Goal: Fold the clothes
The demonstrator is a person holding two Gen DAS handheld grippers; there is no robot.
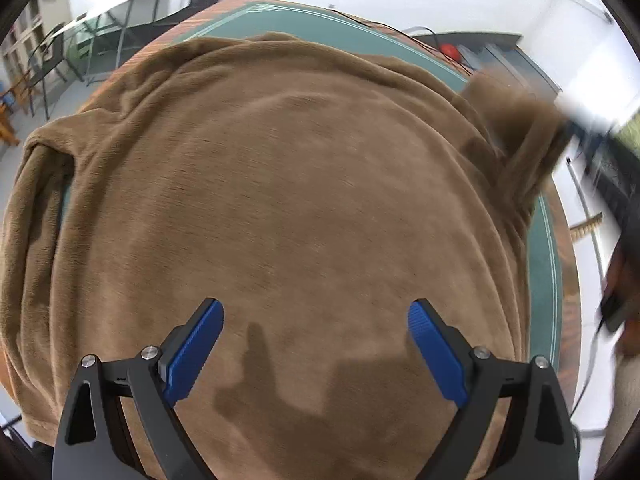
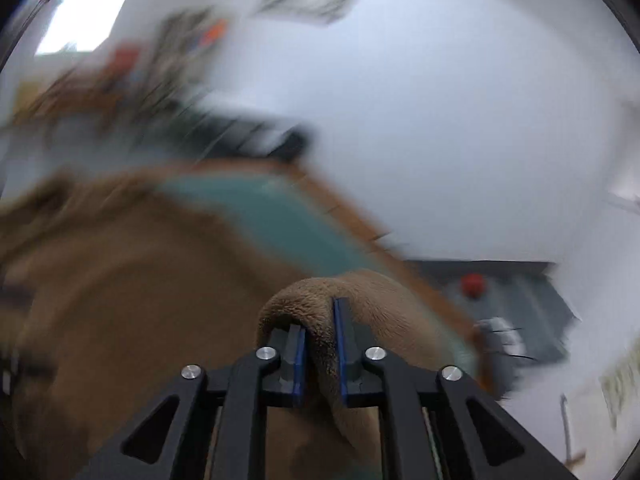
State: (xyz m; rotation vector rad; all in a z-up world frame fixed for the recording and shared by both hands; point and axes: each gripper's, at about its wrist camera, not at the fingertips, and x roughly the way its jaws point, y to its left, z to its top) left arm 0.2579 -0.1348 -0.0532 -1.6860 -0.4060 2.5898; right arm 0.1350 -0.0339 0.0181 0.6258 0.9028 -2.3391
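Note:
A brown fleece garment [image 1: 280, 184] lies spread over most of the green-topped table [image 1: 546, 248]. My left gripper [image 1: 316, 320] is open and empty, its blue pads hovering just above the near part of the fabric. My right gripper [image 2: 320, 322] is shut on a fold of the brown garment [image 2: 316, 300] and holds it lifted off the table. In the left wrist view that lifted corner [image 1: 524, 128] shows raised and blurred at the right, with the right gripper behind it mostly smeared. The right wrist view is strongly motion-blurred.
The table has a wooden border [image 1: 176, 32] around the green mat. Black chairs and frames [image 1: 120, 40] stand at the far left. A red object [image 1: 450, 51] and cables lie beyond the far edge. A dark desk [image 2: 516, 292] stands to the right.

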